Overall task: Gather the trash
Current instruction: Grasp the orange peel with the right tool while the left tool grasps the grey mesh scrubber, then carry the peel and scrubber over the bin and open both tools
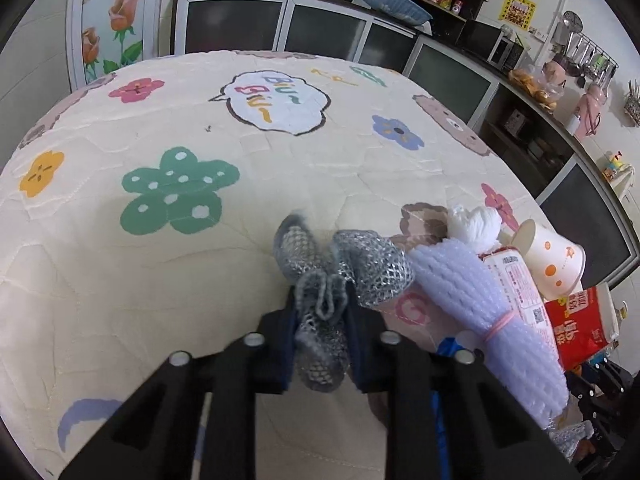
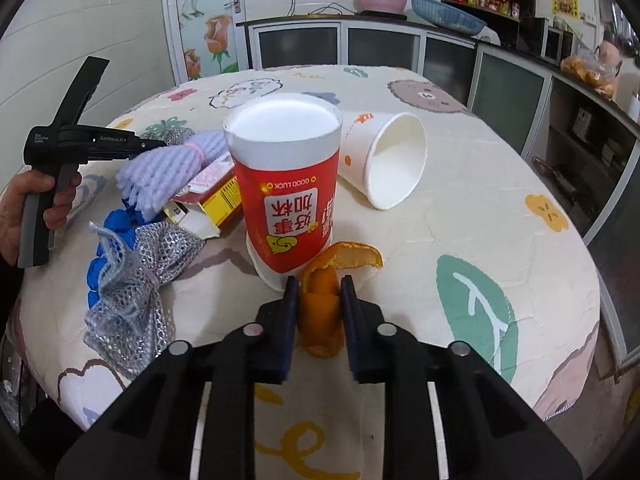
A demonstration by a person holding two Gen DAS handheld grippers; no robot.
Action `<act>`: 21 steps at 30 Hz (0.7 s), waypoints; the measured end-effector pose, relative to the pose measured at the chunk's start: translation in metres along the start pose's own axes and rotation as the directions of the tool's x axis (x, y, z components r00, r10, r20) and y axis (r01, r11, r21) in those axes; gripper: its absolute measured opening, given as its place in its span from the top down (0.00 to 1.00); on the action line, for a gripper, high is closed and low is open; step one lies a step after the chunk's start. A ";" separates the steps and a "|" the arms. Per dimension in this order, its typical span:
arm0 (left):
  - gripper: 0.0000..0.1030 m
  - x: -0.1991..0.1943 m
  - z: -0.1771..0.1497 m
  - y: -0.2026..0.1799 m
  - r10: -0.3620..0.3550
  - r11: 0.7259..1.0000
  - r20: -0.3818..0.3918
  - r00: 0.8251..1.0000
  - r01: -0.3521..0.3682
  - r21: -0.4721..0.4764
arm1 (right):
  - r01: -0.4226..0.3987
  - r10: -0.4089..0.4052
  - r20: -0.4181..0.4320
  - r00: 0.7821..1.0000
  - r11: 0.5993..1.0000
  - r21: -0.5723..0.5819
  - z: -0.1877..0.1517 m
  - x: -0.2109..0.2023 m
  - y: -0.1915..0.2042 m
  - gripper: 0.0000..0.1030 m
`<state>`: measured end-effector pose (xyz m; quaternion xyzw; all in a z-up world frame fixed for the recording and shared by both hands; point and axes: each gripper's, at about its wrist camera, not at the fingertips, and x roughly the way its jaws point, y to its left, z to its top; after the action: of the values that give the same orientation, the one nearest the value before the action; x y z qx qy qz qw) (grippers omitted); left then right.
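Left tongs (image 1: 320, 320): clamped on one silver mesh scourer (image 1: 320, 308), on bench (image 1: 120, 300).
Right tongs (image 2: 319, 300): clamped on one orange peel (image 2: 324, 292), beside red cup.
Cups: two; red cup (image 2: 286, 216) upright, white paper cup (image 2: 384, 160) tipped over.
Foam net bundles (image 2: 168, 172): one.

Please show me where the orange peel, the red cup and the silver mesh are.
orange peel (image 2: 320, 300): right wrist view, strip between the jaws.
red cup (image 2: 286, 216): right wrist view, printed side.
silver mesh (image 1: 320, 320): left wrist view, bunched middle.
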<state>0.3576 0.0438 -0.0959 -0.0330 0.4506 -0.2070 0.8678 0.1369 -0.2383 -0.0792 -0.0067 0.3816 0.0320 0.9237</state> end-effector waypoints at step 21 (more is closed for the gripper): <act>0.86 -0.120 -0.023 -0.095 -0.209 0.972 0.140 0.968 0.189 0.140 | 0.071 -0.086 0.105 0.991 0.988 0.137 -0.025 -0.098 -0.043 0.84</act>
<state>0.2466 0.0070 0.0059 -0.0391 0.3630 -0.3179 0.8750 0.0529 -0.2869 -0.0278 0.0416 0.3305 -0.0297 0.9424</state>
